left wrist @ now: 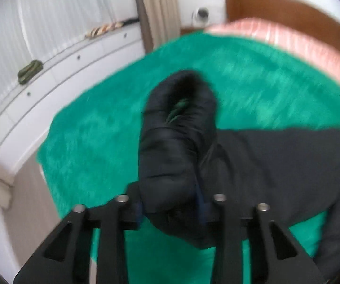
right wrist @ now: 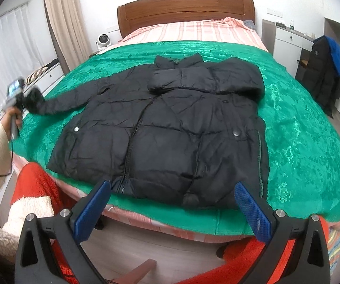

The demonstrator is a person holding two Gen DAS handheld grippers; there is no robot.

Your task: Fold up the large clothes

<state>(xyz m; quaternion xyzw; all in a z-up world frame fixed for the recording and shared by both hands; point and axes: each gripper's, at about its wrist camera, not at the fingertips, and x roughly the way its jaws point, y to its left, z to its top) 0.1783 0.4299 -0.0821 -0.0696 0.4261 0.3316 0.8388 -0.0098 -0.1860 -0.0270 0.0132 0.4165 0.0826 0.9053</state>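
Observation:
A large black puffer jacket (right wrist: 170, 127) lies front up on the green blanket (right wrist: 300, 130) of the bed, collar toward the headboard. One sleeve is folded across the chest. The other sleeve (right wrist: 61, 103) stretches out to the left. My left gripper (left wrist: 172, 209) is shut on that sleeve's cuff (left wrist: 177, 142) and holds it lifted over the blanket; it also shows at the left of the right wrist view (right wrist: 25, 99). My right gripper (right wrist: 172, 203) is open and empty, hovering off the foot of the bed, just short of the jacket's hem.
A wooden headboard (right wrist: 184, 7) and pink striped sheet (right wrist: 188, 32) lie beyond the blanket. Another dark jacket (right wrist: 323, 75) hangs by a white cabinet at right. Curtains and a low white sill (left wrist: 51, 75) run along the left. Red fabric (right wrist: 35, 184) is below, near the floor.

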